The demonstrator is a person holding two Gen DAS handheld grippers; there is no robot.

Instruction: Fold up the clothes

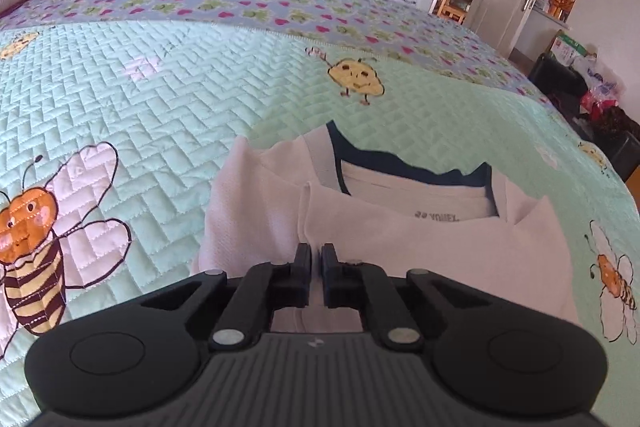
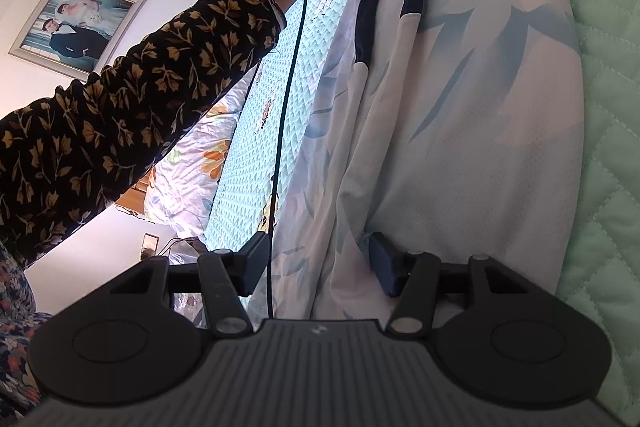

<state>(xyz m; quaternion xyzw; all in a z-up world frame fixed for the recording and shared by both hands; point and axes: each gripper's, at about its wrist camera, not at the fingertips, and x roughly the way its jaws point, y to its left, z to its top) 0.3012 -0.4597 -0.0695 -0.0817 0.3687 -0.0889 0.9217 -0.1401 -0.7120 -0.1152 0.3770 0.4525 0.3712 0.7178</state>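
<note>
Left gripper (image 1: 316,269) jaws pinch the white shirt (image 1: 400,239) on the bed (image 1: 160,87), collar dead ahead; right gripper (image 2: 316,263) jaws spread, shirt hem between them, length running forward.

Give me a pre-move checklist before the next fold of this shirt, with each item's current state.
1. Left gripper holds the white shirt: ok, jaws nearly closed with a fabric fold between them.
2. Right gripper has a hold: not ok, jaws wide open, fabric hanging between them.
3. Shirt lies on the quilted bedspread: ok in the left wrist view.
4. Collar visible for alignment: ok, navy trim shows.
5. Black cable clear of the right jaws: not ok, it runs between them.
6. Sleeves tucked: cannot tell.
</note>
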